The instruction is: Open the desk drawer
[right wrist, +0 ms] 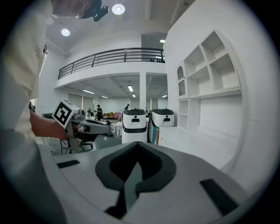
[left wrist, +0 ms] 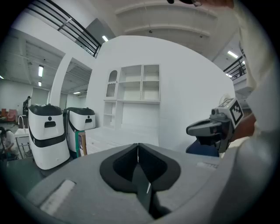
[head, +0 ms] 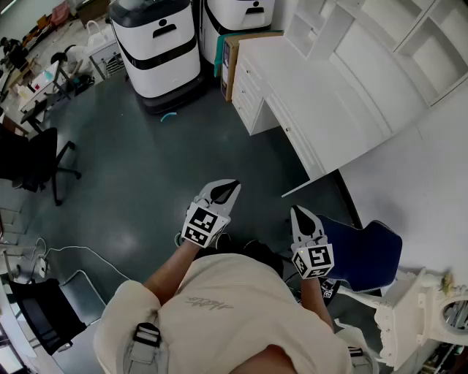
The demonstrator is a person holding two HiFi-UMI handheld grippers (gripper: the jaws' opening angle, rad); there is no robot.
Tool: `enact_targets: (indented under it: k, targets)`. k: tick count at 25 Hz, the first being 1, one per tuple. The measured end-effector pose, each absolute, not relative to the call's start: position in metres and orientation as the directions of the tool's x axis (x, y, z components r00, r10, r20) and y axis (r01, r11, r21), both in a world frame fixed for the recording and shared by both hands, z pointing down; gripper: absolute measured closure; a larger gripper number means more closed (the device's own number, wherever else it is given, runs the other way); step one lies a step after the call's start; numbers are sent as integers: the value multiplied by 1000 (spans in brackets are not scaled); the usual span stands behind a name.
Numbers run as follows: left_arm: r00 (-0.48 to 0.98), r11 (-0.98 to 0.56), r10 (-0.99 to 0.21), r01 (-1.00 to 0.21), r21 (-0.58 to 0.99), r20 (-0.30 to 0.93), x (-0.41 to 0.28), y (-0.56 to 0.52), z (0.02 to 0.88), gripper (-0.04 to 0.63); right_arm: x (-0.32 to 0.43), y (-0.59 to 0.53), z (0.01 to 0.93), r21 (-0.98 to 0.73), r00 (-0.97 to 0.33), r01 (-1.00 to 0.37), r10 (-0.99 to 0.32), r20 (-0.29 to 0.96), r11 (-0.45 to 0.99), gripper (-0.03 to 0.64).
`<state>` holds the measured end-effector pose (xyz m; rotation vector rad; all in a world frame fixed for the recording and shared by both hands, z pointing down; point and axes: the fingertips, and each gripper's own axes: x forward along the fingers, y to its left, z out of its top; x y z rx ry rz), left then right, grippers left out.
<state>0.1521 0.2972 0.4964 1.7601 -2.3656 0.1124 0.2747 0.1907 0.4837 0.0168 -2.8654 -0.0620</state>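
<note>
The white desk stands at the upper right of the head view. Its stack of drawers faces the grey floor, all fronts shut, and a long shallow drawer front runs under the top. My left gripper is held over the floor, well short of the desk, shut and empty. My right gripper hangs beside it, also shut on nothing. In the left gripper view the shut jaws point toward the desk. In the right gripper view the shut gripper has the desk to its right.
Two white and black machines stand beyond the desk's end, with a brown box beside them. A blue chair is at my right. A black office chair is at the left. White shelves sit above the desk.
</note>
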Motion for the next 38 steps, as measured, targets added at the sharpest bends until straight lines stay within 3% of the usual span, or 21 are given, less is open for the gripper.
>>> enact_targets:
  k: [12,19,28,38]
  targets:
    - [-257,282,-942,-954,96,215,130,303,503,578,274,190,474,35,-963,-94,-100,251,995,615]
    - [-220,255,-950,-956,147,220,120,275,509,578,278,165,495,42,-937,-132,-139,322,990,615]
    - [-233,304,-911,-937,173,341,66,225,540,578,199,109,516,-46,-944,-89,-70,322,995,615]
    - [-224,254,-938,-964,82,266,0,111,471,578,112,6,506,-82,-973,-49,-29,230,995,615]
